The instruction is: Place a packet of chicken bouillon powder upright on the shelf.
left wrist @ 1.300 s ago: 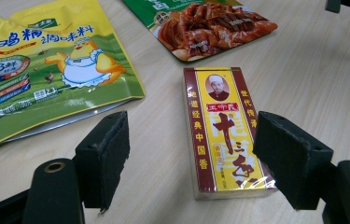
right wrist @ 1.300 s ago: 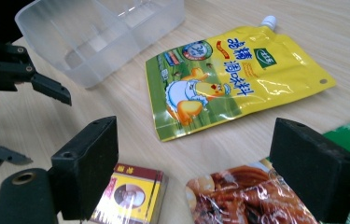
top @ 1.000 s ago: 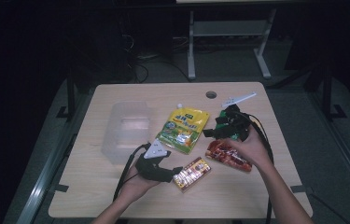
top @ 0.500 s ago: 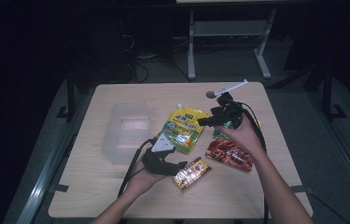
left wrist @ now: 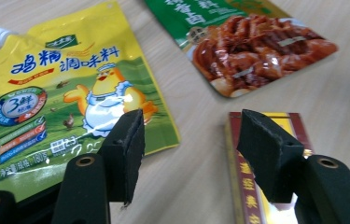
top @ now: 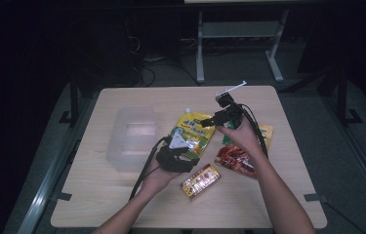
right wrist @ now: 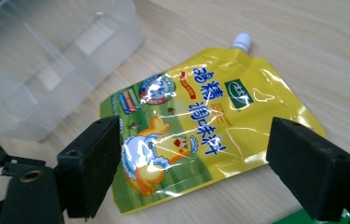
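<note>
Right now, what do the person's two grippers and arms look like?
Both are black hand-held tools. The left gripper has two blocky matte black jaws on arms with round pivot holes, a grey three-cornered plate on top and a black cable trailing back. The right gripper has the same wide black pads, a black cable and a thin white bar on top. The forearms are bare, no sleeves visible.

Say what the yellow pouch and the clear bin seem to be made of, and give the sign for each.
Yellow pouch: probably flexible plastic film, glossy; it shows bright glare streaks and soft wrinkles, with a white cap at one corner.
Clear bin: likely rigid plastic, translucent and slightly frosted; the table shows through its walls and inner dividers.
</note>
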`<act>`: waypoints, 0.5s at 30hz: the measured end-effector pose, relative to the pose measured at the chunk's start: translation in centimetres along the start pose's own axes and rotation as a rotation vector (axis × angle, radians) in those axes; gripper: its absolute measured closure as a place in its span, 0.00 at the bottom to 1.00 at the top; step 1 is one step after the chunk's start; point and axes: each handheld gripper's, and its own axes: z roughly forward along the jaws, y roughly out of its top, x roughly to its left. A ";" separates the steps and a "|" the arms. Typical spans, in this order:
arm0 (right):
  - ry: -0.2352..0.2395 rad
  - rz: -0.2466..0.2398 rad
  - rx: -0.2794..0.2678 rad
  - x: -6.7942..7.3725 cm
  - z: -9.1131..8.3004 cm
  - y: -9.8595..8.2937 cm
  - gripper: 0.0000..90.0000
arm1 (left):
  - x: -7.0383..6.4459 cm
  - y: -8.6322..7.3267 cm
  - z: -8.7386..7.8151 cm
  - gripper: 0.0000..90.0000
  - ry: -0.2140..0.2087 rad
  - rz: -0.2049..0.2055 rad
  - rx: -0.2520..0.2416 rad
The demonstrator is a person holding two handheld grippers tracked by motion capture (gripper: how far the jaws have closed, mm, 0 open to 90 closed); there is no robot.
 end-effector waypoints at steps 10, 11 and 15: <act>-0.020 0.038 0.027 -0.9 1.8 -0.2 0.21 | 0.9 0.0 1.2 0.60 0.063 -0.023 0.033; -0.023 0.047 0.032 -1.0 1.9 -0.3 0.21 | 0.9 0.0 1.3 0.62 0.071 -0.022 0.040; -0.029 0.071 0.044 -1.6 2.5 -0.6 0.22 | 0.9 0.3 2.1 0.69 0.102 -0.003 0.067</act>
